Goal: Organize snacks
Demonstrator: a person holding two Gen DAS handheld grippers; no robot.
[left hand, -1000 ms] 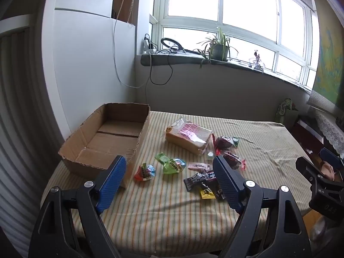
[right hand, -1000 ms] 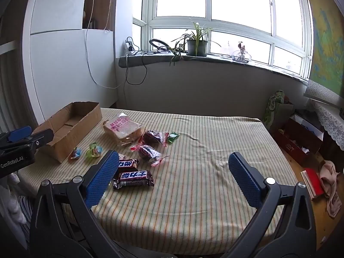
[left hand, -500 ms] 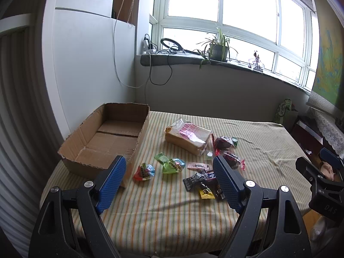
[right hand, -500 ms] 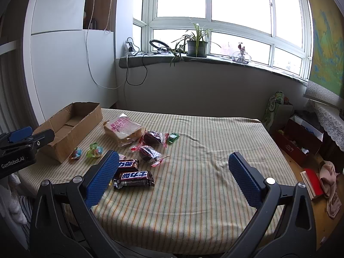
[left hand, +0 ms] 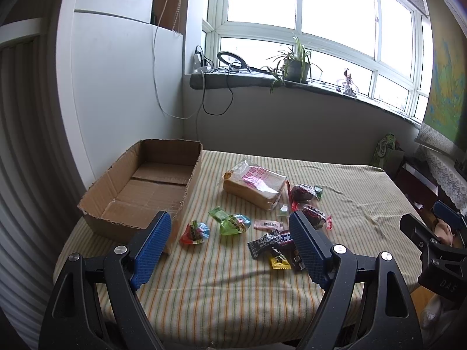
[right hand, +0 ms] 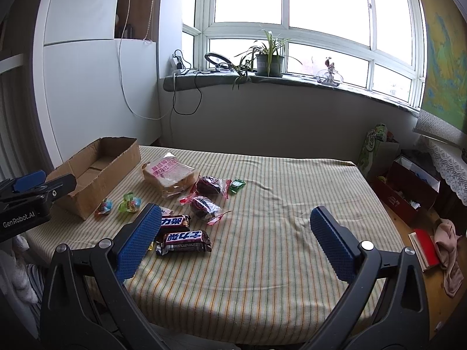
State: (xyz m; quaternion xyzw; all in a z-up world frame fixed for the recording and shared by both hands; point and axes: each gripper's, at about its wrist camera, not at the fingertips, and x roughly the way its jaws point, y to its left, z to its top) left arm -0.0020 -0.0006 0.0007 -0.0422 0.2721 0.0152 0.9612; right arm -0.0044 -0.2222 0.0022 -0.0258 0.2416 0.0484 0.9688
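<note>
Left gripper [left hand: 230,242]: my jaws stand wide apart, nothing between them; it hangs above the near edge of the table, clear of every snack.
Right gripper [right hand: 235,242]: likewise spread wide and empty, over the near edge, with bare cloth ahead of it.
Table [right hand: 292,192]: covered in a striped cloth, lying ahead of and below both tools.
Box [left hand: 146,186]: open cardboard, ahead-left of my left gripper, at the table's left edge; its floor shows bare.
Bread [left hand: 254,183]: a bagged sliced loaf with a pink label, straight ahead of my left gripper, well beyond its tips, just right of the box.
Jelly cups [left hand: 214,227]: a red one and a green one, just ahead between my left fingers, near the box's front corner.
Pink sachet [left hand: 267,224]: small, flat on the cloth, just right of the green cup.
Chocolate bars [right hand: 182,233]: two dark wrappers side by side, just beside my right gripper's left finger (the upper bar partly hidden behind it).
Dark cakes [right hand: 205,195]: two in clear wrappers with red ends, ahead-left of my right gripper, between the bars and the bread.
Green candy [right hand: 237,185]: small, just right of the farther cake.
Yellow packet [left hand: 279,261]: small, close to my left gripper's right finger (print too small to read).
</note>
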